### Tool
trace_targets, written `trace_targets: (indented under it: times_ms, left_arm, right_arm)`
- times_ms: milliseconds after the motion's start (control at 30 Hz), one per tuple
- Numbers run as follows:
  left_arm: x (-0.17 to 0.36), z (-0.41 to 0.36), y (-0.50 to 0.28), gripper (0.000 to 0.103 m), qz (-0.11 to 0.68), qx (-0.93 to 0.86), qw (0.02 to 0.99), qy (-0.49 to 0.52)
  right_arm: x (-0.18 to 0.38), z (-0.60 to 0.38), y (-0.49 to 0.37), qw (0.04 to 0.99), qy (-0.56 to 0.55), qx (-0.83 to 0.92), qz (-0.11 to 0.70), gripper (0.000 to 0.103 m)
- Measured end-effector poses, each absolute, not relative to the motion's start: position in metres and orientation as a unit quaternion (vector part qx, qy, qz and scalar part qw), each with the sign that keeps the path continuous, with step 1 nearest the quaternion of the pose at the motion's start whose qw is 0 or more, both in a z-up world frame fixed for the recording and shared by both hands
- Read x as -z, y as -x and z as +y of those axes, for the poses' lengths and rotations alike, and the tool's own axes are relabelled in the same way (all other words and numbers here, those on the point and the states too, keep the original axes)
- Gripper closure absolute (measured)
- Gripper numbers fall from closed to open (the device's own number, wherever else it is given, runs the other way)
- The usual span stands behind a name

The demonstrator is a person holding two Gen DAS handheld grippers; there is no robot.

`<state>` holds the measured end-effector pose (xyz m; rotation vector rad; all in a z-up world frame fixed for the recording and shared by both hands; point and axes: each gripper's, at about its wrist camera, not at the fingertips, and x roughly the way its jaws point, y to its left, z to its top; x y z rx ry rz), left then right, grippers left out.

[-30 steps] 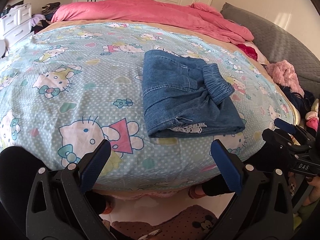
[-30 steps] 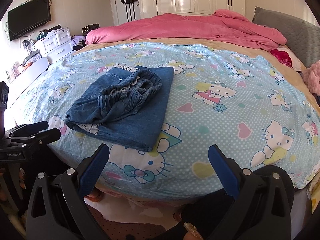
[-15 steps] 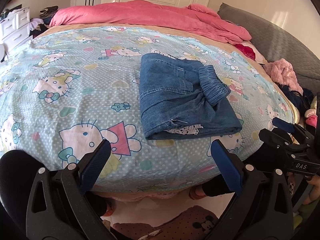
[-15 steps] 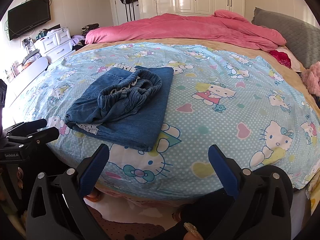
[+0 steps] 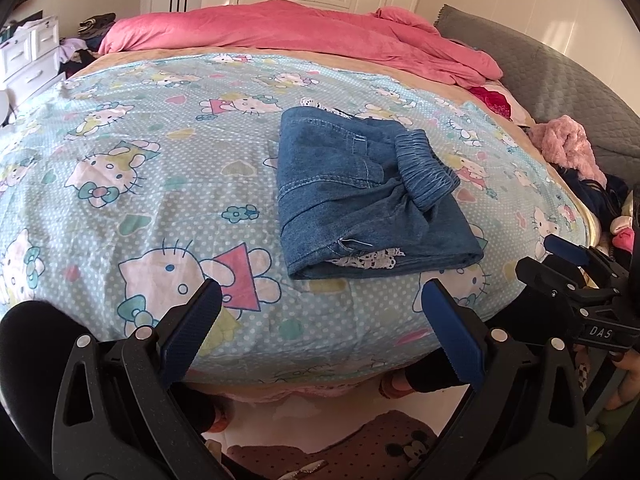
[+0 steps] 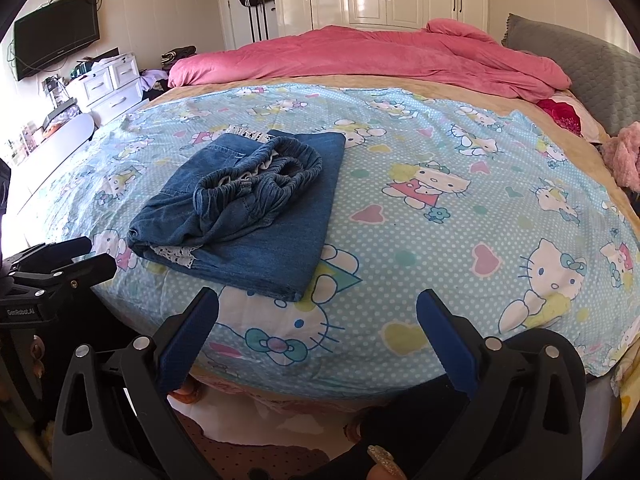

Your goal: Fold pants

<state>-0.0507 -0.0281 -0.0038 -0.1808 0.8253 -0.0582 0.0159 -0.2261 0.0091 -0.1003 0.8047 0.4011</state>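
Clearly both wide apart, empty: left gripper (image 5: 320, 312), right gripper (image 6: 318, 316), off pants (image 5: 360, 196).

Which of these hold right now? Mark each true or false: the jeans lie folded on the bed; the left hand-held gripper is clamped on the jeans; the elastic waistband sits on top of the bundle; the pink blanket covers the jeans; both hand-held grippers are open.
1. The jeans lie folded on the bed. True.
2. The left hand-held gripper is clamped on the jeans. False: it is open, short of them, holding nothing.
3. The elastic waistband sits on top. True.
4. The pink blanket covers the jeans. False: it lies at the far side, apart from them.
5. Both are open. True: the right hand-held gripper too.
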Motion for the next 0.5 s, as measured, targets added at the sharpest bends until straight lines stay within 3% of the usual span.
trace_targets:
  times_ms: [500]
  left_arm:
    - [0.005,-0.0287,0.051,0.009,0.403,0.028,0.911,0.086]
  right_arm:
    - [-0.0085,-0.2262,-0.0161,0.9,0.048,-0.19,0.39,0.004]
